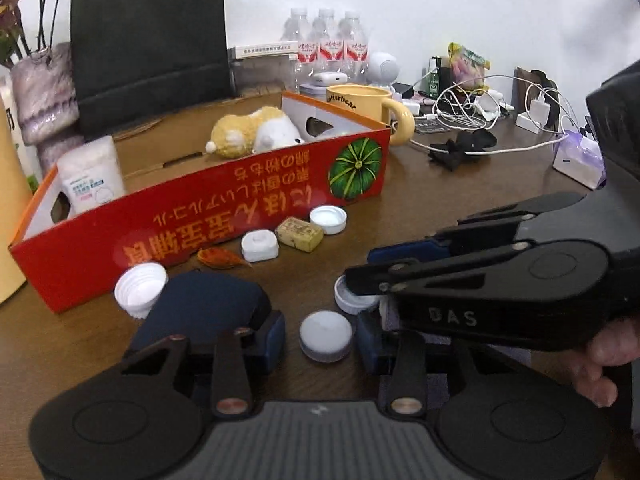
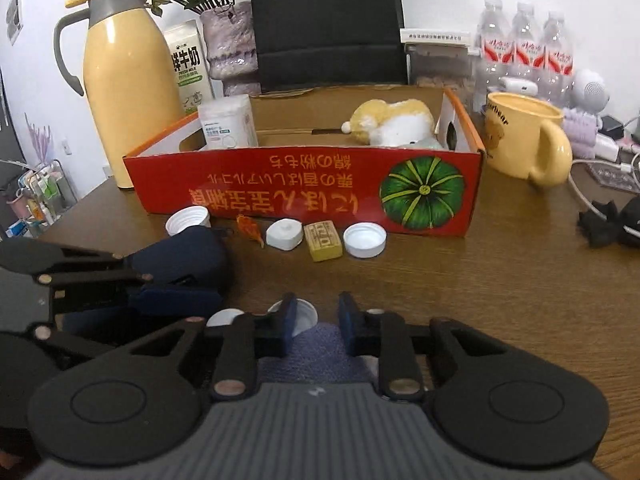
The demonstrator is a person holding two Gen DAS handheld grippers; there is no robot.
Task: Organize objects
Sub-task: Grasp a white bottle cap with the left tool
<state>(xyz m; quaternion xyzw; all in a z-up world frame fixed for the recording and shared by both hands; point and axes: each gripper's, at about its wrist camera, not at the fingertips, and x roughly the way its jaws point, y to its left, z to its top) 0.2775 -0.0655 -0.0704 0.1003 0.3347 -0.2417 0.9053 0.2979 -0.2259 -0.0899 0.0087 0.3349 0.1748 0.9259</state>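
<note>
Two grippers sit low on the table (image 2: 500, 280), side by side. The left gripper (image 1: 322, 338) is parted around a white cap (image 1: 326, 334), with a sliver of bare wood showing at its 9 o'clock pad. The right gripper (image 2: 318, 320) stands narrowly parted. A second cap (image 2: 306, 314) is against its 9 o'clock finger, and the other pad is clear of it. At 12 o'clock the front wall of the red box (image 2: 280, 184) bounds the space, with small items lined along its foot. Bare table lies at 3 o'clock, below the yellow mug (image 2: 520, 144).
</note>
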